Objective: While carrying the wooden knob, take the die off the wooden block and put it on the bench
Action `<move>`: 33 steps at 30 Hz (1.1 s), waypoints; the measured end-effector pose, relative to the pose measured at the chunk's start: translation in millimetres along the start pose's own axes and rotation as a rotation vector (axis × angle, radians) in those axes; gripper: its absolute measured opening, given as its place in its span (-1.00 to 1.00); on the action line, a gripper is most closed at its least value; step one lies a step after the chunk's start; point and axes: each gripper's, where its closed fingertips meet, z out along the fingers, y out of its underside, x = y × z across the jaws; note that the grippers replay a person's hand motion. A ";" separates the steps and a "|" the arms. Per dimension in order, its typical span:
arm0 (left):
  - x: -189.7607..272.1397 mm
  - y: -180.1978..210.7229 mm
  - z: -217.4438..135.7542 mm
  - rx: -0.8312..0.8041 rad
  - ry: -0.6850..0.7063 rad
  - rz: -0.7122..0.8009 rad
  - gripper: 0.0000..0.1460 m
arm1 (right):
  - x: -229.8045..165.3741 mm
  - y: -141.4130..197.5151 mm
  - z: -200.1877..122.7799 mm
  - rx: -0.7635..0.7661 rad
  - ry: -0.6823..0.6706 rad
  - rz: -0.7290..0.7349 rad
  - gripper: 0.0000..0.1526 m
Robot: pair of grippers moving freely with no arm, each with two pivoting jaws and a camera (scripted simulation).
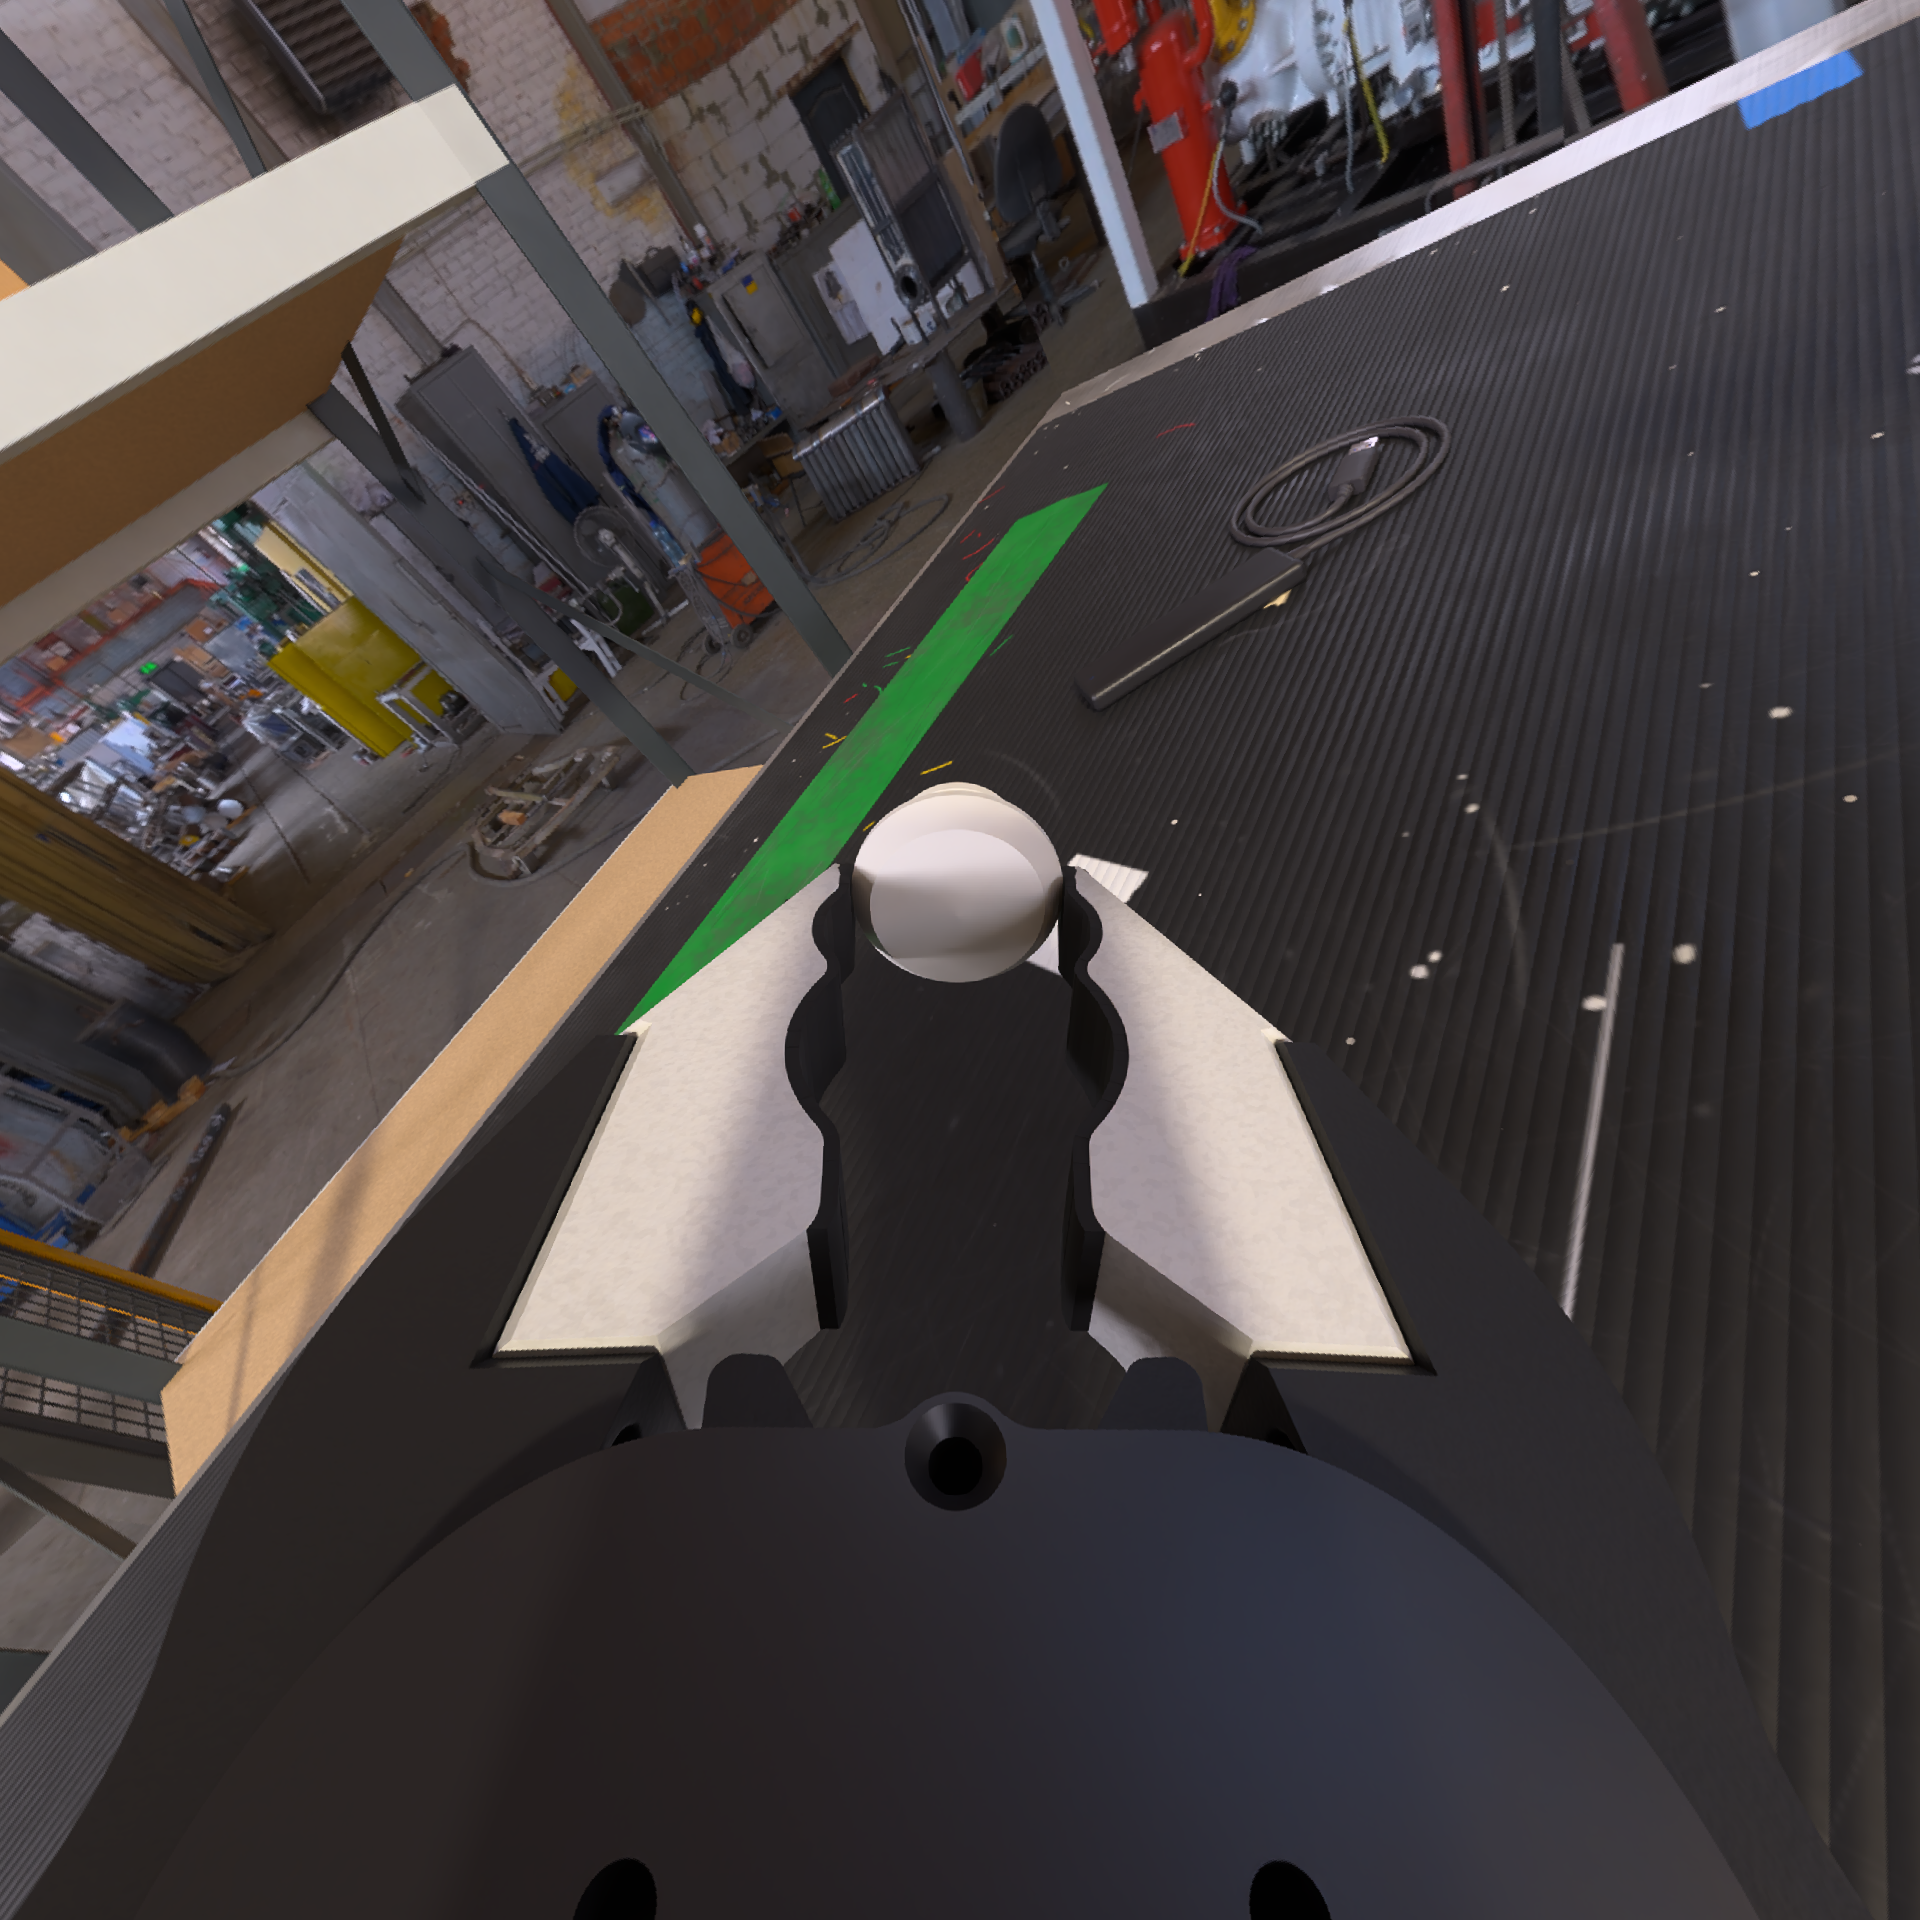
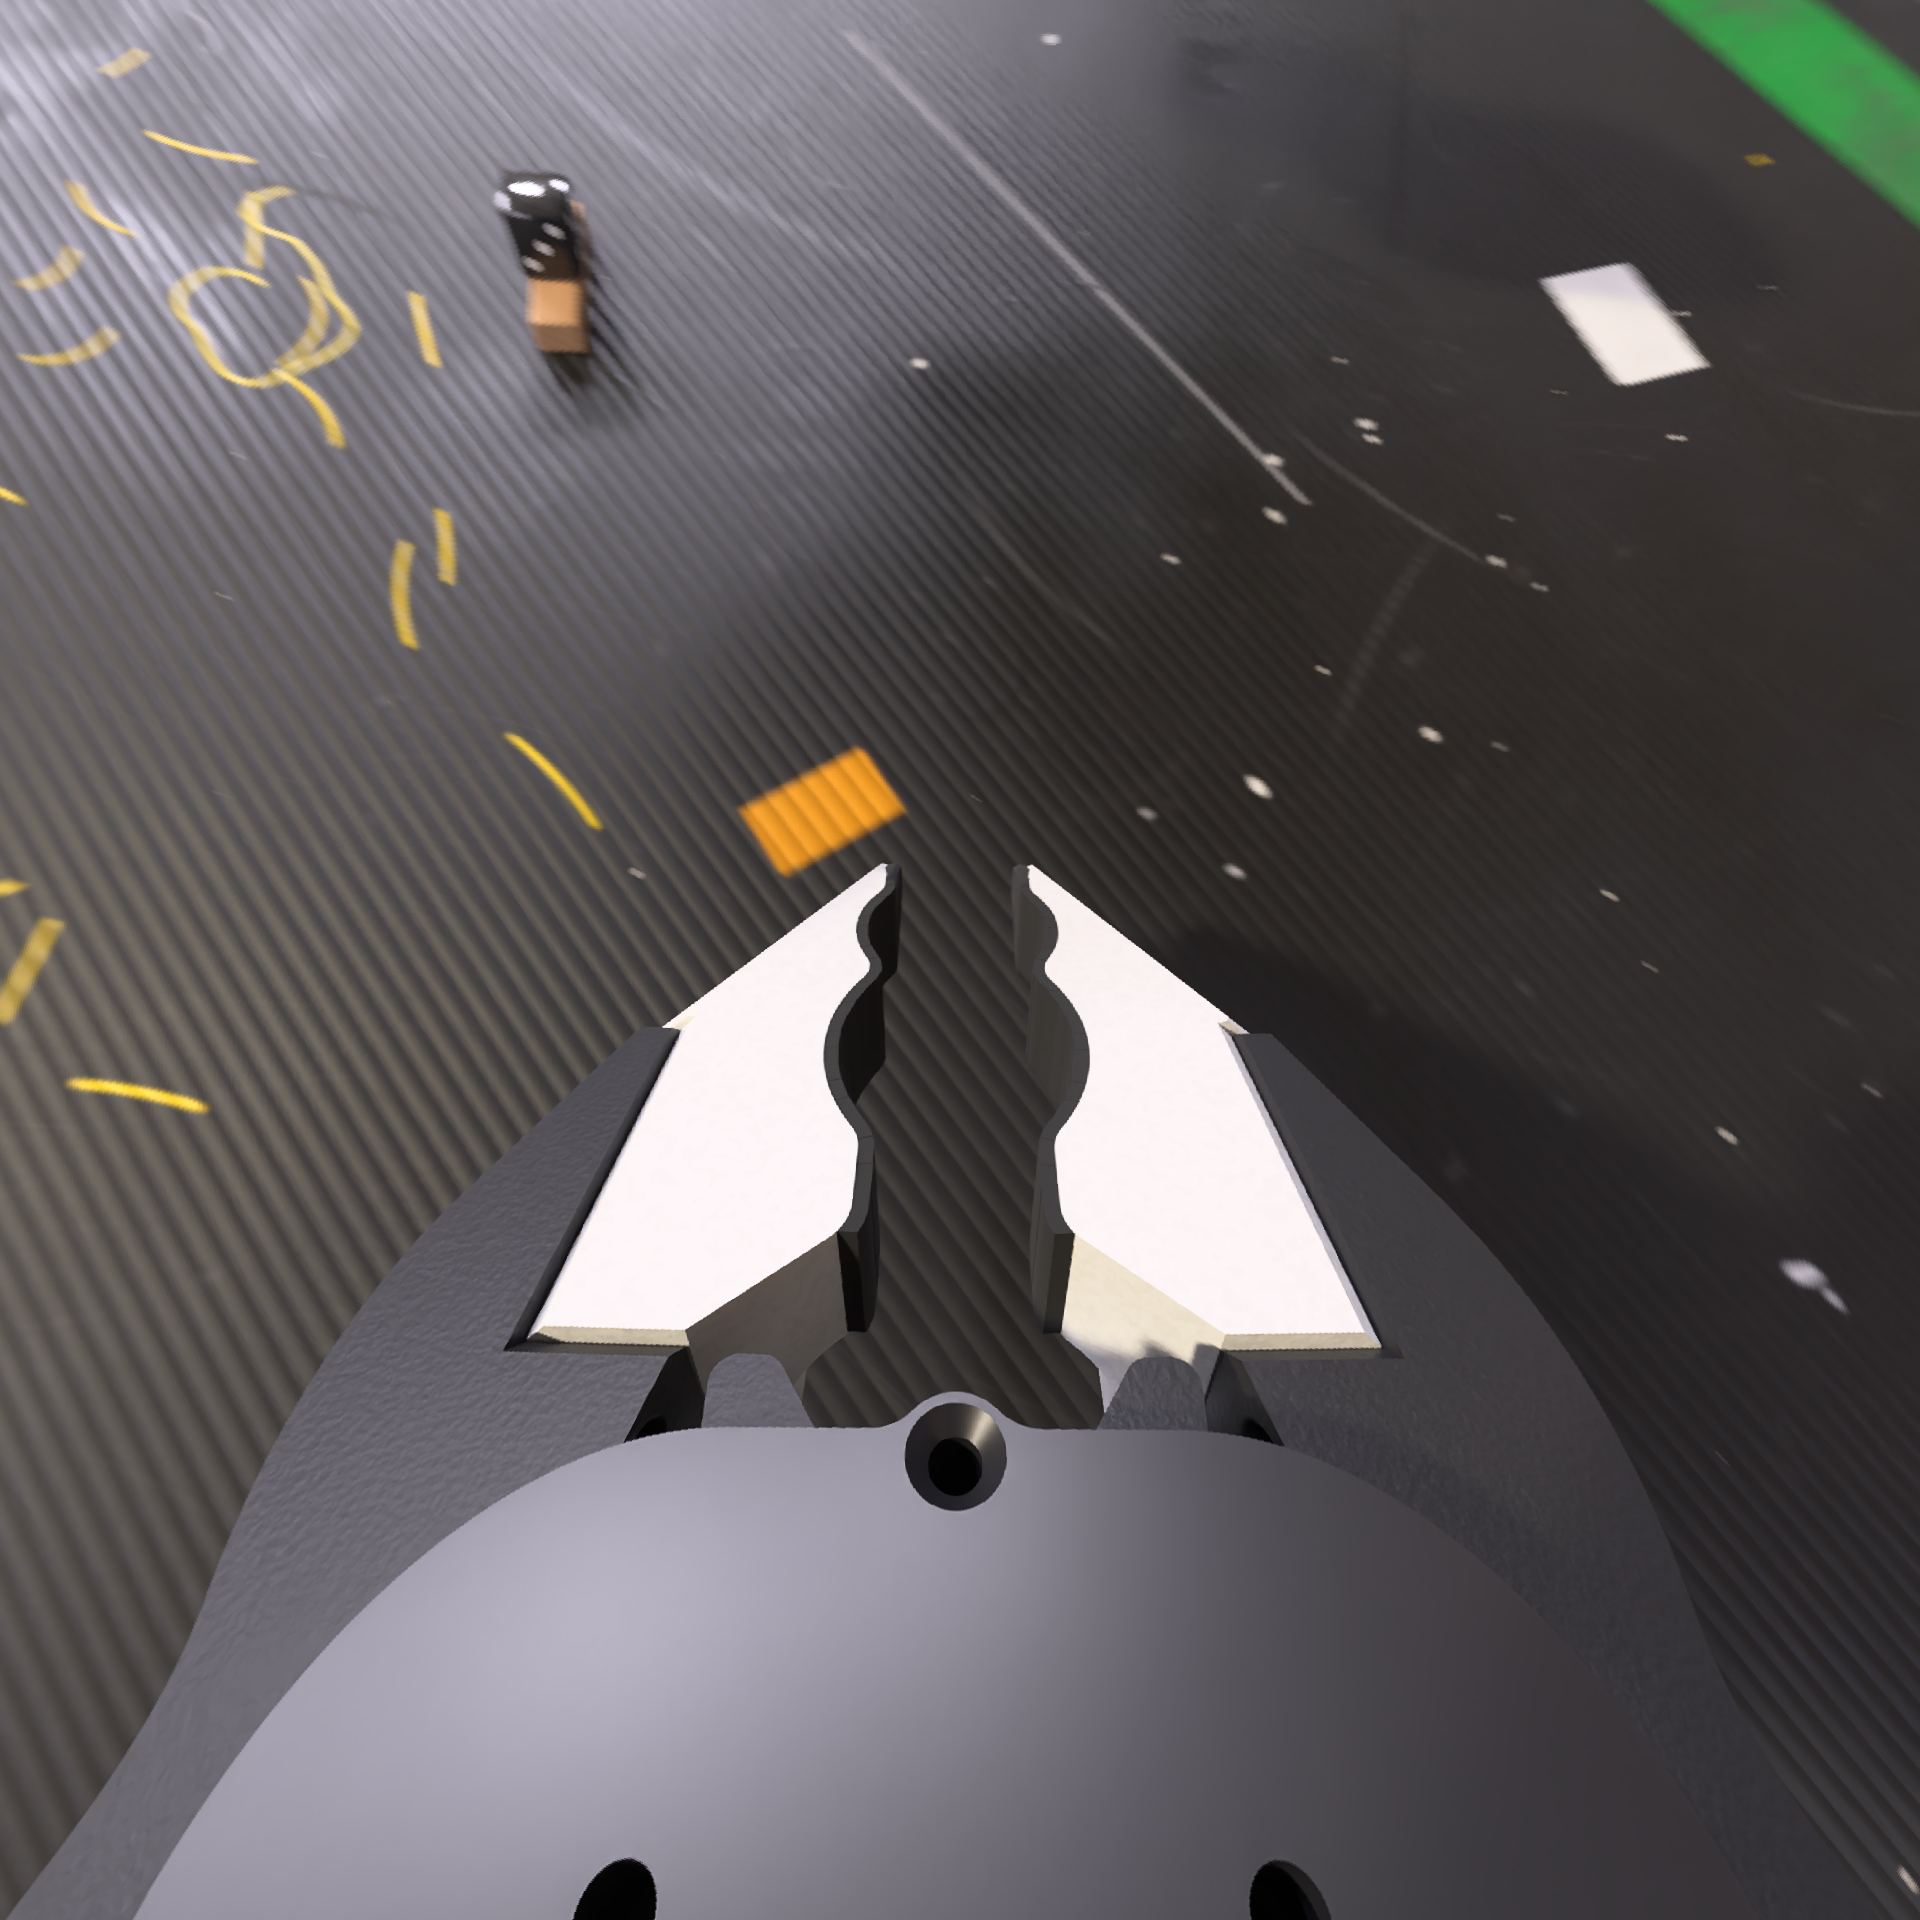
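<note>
A: As we list the left wrist view first: item one, our left gripper (image 1: 956, 904), clenched on the wooden knob (image 1: 954, 883), a pale rounded piece pinched at its sides between the two fingertips (image 1: 837, 914) and held above the bench (image 1: 1558, 727).

B: Item two, same view: a green strip (image 1: 914, 717) running along the bench's dark ribbed top, passing just behind the knob. Item three: a coiled grey cable (image 1: 1340, 480), and beside it a flat dark bar (image 1: 1190, 629), both well apart from our gripper. Item four: a blue patch (image 1: 1803, 88) at the far edge. A shelf frame (image 1: 208, 312) stands off the bench to the left.

A: Right wrist view. Item one: our right gripper (image 2: 956, 883), released, its fingers parted with nothing between them, hovering over the bench.

B: Item two: the die (image 2: 537, 213), black with pale spots, resting on top of the wooden block (image 2: 557, 312). Both sit far ahead and left of our fingertips, well apart from them, somewhat blurred.

A: Item three: an orange patch (image 2: 821, 808) just ahead of the left fingertip. Item four: a white patch (image 2: 1623, 322) to the far right; yellow scraps (image 2: 265, 301) scattered left.
</note>
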 end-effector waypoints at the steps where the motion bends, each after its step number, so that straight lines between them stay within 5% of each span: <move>1: 0.5 0.5 0.4 -0.001 0.003 -0.002 -0.47 | -8.8 -5.8 3.3 -0.010 -0.034 0.004 -0.69; 7: 0.5 3.1 1.3 -0.011 -0.001 0.003 -0.47 | -83.0 -68.6 66.4 0.074 -0.092 -0.078 -0.44; 11: -2.5 -0.1 -0.8 0.000 -0.006 -0.005 -0.47 | -101.4 -91.2 108.7 0.073 -0.135 0.051 -0.30; 20: -8.2 2.8 -1.6 0.002 -0.011 -0.023 -0.47 | -114.5 -114.3 151.5 0.015 -0.182 0.028 -0.29; 24: -36.2 8.7 -8.7 -0.003 -0.076 -0.046 -0.47 | -110.2 -116.3 153.9 0.011 -0.120 -0.047 -0.79; 28: -85.4 17.5 -28.1 0.011 -0.176 -0.123 -0.47 | -90.3 -148.1 127.0 0.057 -0.122 -0.093 -0.79; 33: -134.3 26.4 -56.2 0.058 -0.233 -0.240 -0.47 | 17.8 -235.6 76.4 0.116 -0.063 -0.210 -0.79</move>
